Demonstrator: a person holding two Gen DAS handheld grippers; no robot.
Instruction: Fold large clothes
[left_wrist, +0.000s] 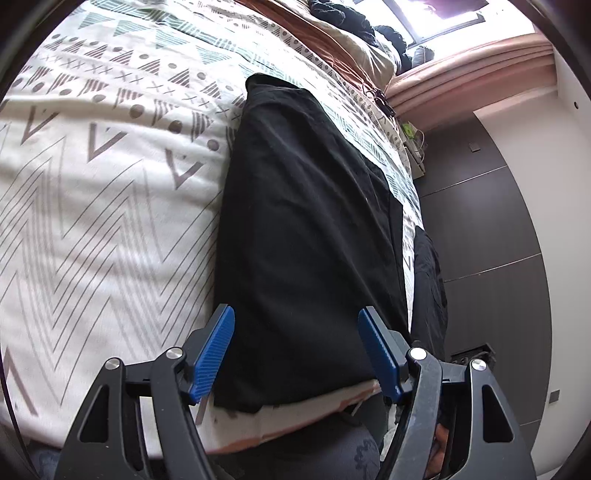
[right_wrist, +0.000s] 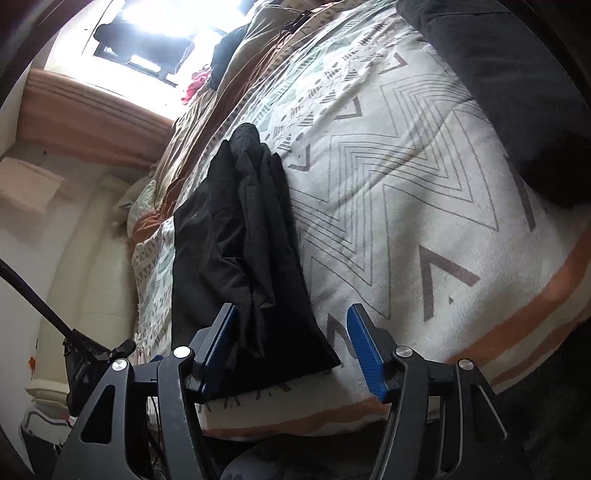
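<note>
A large black garment (left_wrist: 306, 236) lies lengthwise on a patterned white bedspread (left_wrist: 110, 206), smooth and folded narrow, its near end at the bed's front edge. My left gripper (left_wrist: 297, 354) is open, its blue fingers straddling that near end just above it. In the right wrist view the same black garment (right_wrist: 240, 251) looks wrinkled along its right side. My right gripper (right_wrist: 291, 347) is open above the garment's near right corner, holding nothing.
The bedspread (right_wrist: 406, 184) covers the bed. A brown and beige duvet (left_wrist: 332, 40) and dark clothes (left_wrist: 347, 14) lie at the far end near a bright window. A dark pillow (right_wrist: 517, 92) sits at right. Dark floor tiles (left_wrist: 480, 240) flank the bed.
</note>
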